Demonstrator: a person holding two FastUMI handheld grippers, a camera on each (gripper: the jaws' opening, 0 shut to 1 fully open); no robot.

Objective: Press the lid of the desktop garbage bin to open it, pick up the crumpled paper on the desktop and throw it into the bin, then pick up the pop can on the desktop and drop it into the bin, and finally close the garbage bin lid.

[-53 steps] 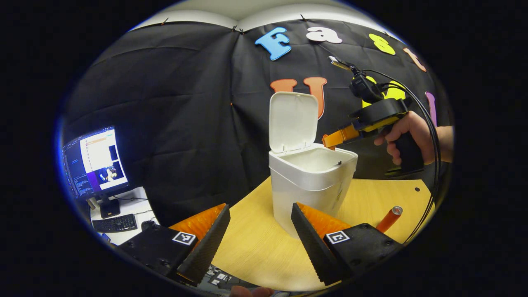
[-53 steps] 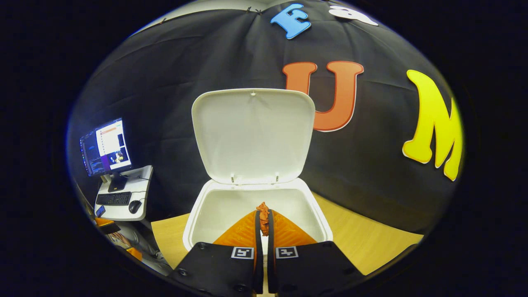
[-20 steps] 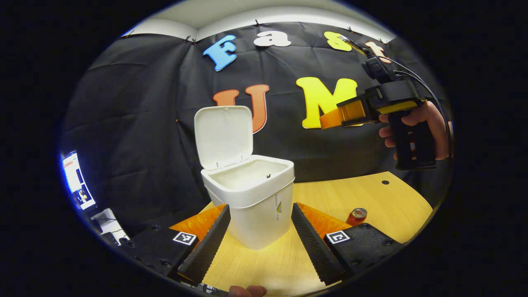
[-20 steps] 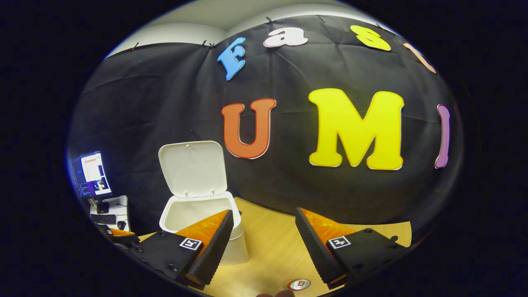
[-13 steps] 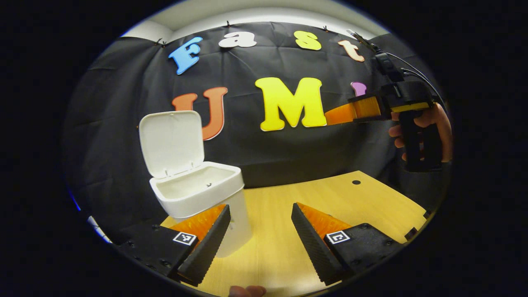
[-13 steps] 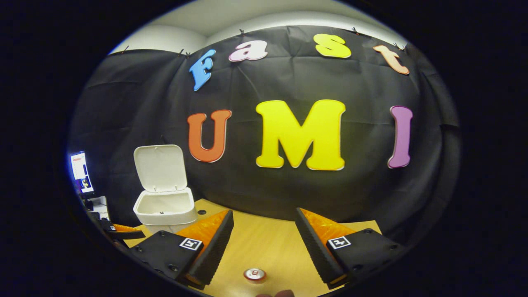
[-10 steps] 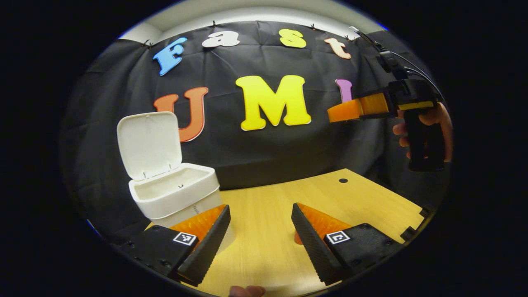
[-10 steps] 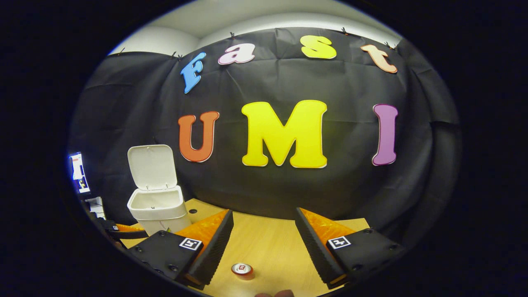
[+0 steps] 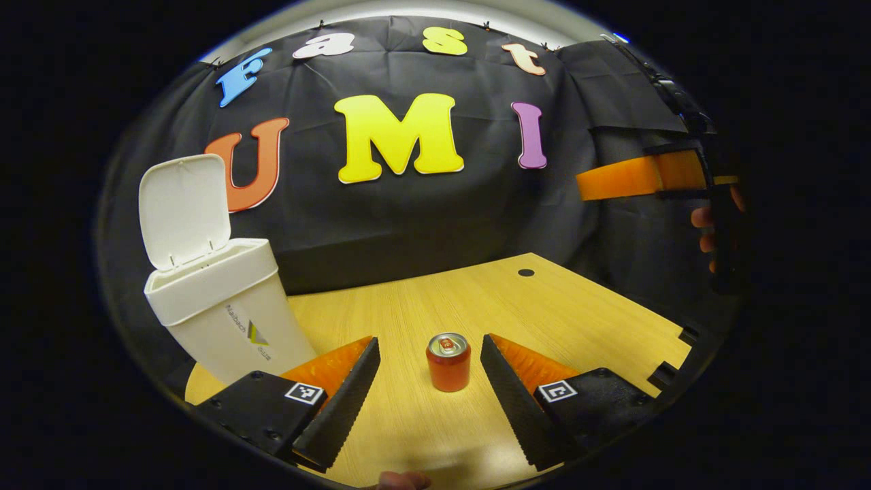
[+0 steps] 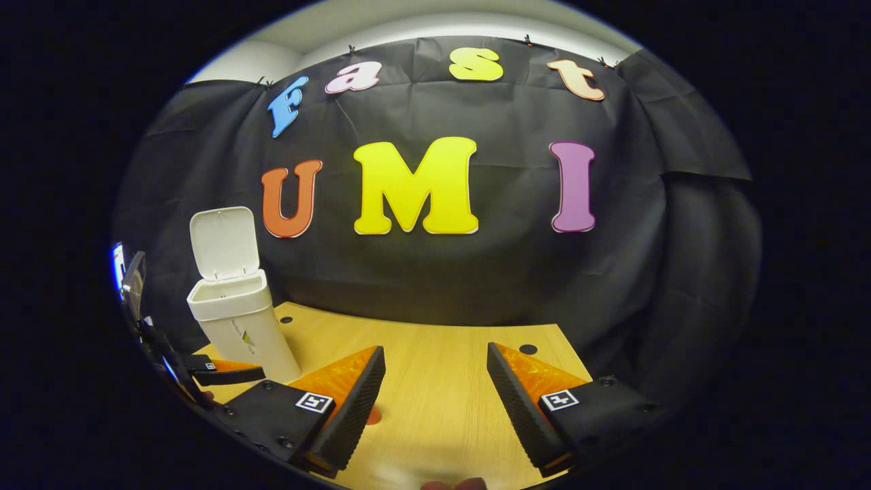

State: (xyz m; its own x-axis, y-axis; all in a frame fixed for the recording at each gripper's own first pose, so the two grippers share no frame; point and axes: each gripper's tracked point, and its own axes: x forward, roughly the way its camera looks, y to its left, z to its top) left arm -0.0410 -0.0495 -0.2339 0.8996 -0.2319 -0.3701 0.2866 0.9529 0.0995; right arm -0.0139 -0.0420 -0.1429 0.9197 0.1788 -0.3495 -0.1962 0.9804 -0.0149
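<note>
Left tongs [image 9: 429, 354]: lower centre of the left gripper view, fingers spread wide, nothing held. The pop can [image 9: 448, 361] stands upright on the desk [image 9: 544, 306] in the gap between the two fingers, touching neither.

Pop can: red body, silver top with pull tab, low centre of the left gripper view. In the right gripper view only a small red patch [image 10: 372, 415] shows beside the inner edge of the left-hand finger; whether that is the can cannot be told for certain.

Garbage bin [image 9: 224, 320]: white, left side of the left gripper view, standing on the desk well apart from the can. Its lid [image 9: 182, 207] is raised upright on its rear hinge, mouth open. In the right gripper view the bin [image 10: 238, 327] sits at middle left, lid [image 10: 223, 243] likewise up. The interior is not visible.

Right tongs [image 10: 435, 381]: lower centre of the right gripper view, fingers spread wide, nothing between them but bare desk [image 10: 435, 354]. The same tongs [image 9: 639, 178] appear at the right edge of the left gripper view, raised above the desk, carried by a hand [image 9: 708, 228] at the frame's edge.

Desk: light wood grain, a round cable hole [image 9: 525, 272] towards the back.
</note>
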